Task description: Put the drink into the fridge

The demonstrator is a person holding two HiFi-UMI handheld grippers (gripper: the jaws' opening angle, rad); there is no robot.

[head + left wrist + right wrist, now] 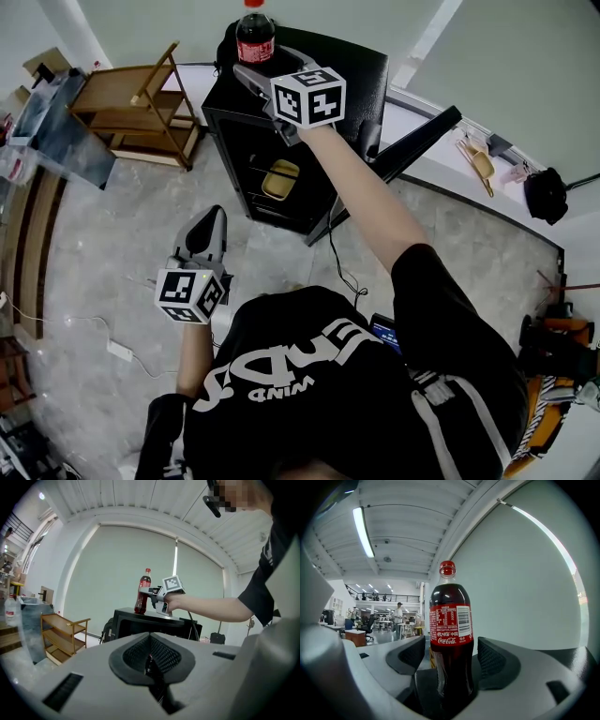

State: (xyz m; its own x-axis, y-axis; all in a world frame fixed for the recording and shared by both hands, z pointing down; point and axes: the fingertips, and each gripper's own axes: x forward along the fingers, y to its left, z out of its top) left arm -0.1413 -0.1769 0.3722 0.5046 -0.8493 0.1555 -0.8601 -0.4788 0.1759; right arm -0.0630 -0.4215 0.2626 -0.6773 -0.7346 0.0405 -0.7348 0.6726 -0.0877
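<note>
A cola bottle (255,37) (143,592) (451,630) with a red cap and red label stands upright on top of the black mini fridge (356,66) (140,625). My right gripper (267,66) (152,593) (451,667) reaches around its lower half. It is open, with a narrow gap between each pad and the bottle. The fridge door (403,150) is swung open to the right, and a yellow item (281,178) lies on a shelf inside. My left gripper (208,230) (150,660) hangs low in front of the fridge, shut and empty.
A wooden shelf rack (141,103) (61,634) stands left of the fridge. A white power strip (120,350) and cable lie on the floor at the left. A black bag (546,195) sits at the far right by the wall.
</note>
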